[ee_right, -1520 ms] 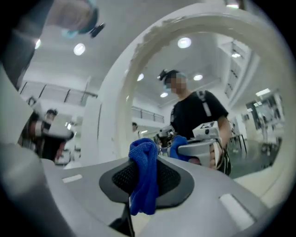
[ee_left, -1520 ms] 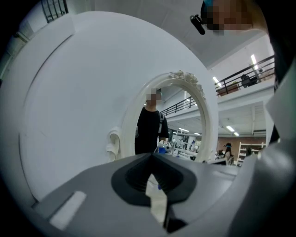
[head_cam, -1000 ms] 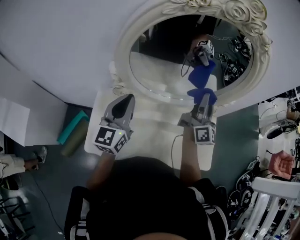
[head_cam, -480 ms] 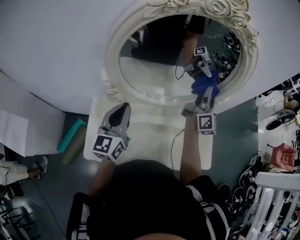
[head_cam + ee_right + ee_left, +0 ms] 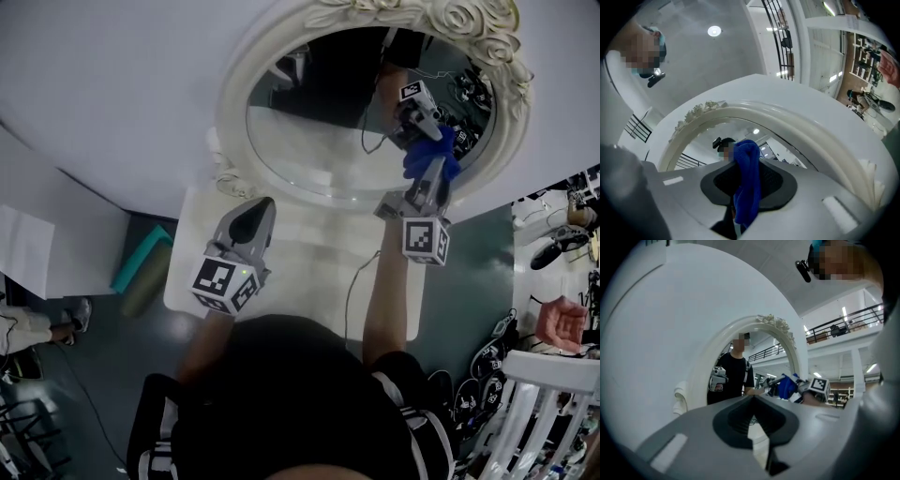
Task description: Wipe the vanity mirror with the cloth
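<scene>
At the mirror (image 5: 319, 131) rim, right gripper (image 5: 434, 176) pinches cloth (image 5: 747, 183); left gripper (image 5: 258, 211), seemingly closed empty, above table (image 5: 309, 258).

Grey left gripper (image 5: 260, 208) and right gripper (image 5: 434, 172), black-and-white marker cubes (image 5: 225, 281) (above a black T-shirt (image 5: 291, 394))

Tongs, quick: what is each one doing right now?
Left tongs: closed, nothing in them.
Right tongs: closed on the blue cloth.
</scene>
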Demonstrator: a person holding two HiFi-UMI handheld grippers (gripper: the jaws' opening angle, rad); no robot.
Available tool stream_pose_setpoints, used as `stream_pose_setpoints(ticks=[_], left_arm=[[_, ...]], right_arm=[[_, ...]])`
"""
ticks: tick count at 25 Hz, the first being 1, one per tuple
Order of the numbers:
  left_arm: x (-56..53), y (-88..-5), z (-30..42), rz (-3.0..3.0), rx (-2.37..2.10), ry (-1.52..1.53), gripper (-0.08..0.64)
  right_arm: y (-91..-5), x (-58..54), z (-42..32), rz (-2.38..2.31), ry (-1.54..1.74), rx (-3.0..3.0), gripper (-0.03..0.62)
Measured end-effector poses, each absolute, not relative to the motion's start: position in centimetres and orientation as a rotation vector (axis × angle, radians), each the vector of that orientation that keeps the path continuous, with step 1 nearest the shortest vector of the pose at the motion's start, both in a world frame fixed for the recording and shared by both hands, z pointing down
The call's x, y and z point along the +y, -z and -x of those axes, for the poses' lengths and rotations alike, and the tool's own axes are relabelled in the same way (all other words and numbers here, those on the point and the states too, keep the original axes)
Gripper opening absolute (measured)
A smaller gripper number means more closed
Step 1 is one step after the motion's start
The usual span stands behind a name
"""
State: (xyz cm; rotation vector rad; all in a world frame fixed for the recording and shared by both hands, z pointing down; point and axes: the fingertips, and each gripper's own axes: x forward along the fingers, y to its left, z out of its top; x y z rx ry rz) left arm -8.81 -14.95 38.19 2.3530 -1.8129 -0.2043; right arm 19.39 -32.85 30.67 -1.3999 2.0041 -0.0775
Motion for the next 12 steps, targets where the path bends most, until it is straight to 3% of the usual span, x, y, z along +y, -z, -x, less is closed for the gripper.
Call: stream_pose_setpoints(ticks=[12], left_arm=[[-15.6,-38.2,8.7,-2.356,-1.801,0.217,0.009]], right_arm=[[-19.1,-31.6,-13.0,1.397,-0.402,2.267,0.077]])
